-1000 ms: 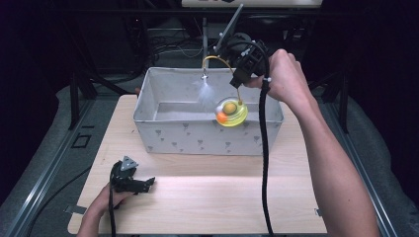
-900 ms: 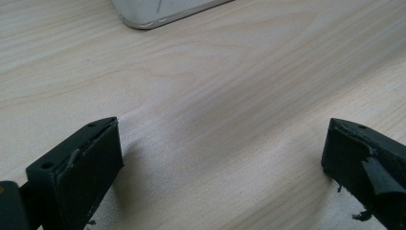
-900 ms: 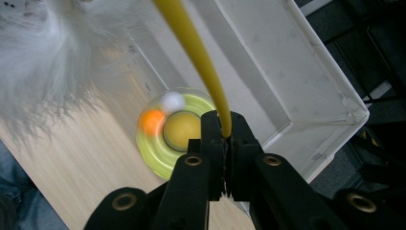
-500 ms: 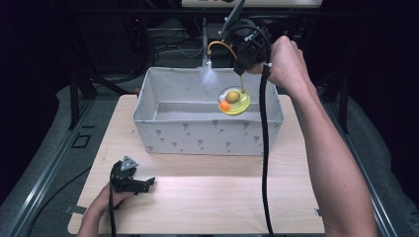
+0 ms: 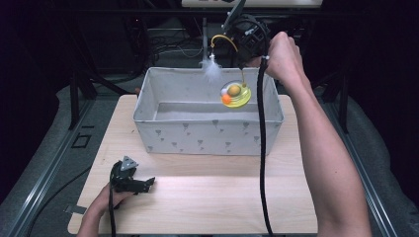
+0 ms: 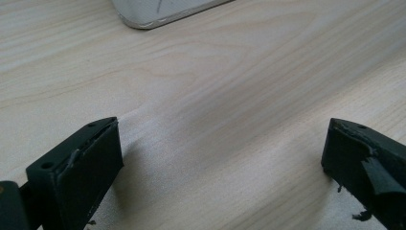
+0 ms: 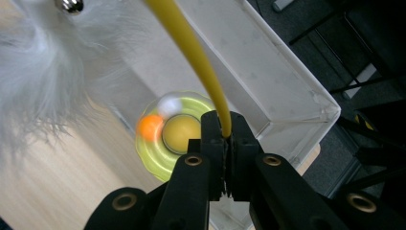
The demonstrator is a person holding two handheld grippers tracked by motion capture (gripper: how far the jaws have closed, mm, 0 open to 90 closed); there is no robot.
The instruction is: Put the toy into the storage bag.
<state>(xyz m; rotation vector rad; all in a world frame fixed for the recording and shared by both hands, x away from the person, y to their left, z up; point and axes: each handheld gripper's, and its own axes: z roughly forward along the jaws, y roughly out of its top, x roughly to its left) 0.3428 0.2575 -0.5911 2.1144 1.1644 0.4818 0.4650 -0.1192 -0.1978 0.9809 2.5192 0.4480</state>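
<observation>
Two grippers are seen. The right gripper (image 5: 243, 49) is held above the far rim of the grey fabric bin (image 5: 207, 131), its fingers pinched on the yellow wand (image 7: 191, 48) of a cat toy (image 5: 235, 94), which hangs over the bin with a white feather (image 5: 212, 71). The left gripper (image 5: 129, 178) is rested on the wooden surface (image 5: 212, 197), fingers spread, nothing between them.

White feather (image 7: 43, 72) blurred and cut by the frame edge, yellow disc toy (image 7: 174, 132) partly hidden behind right tongs (image 7: 225, 139)
</observation>
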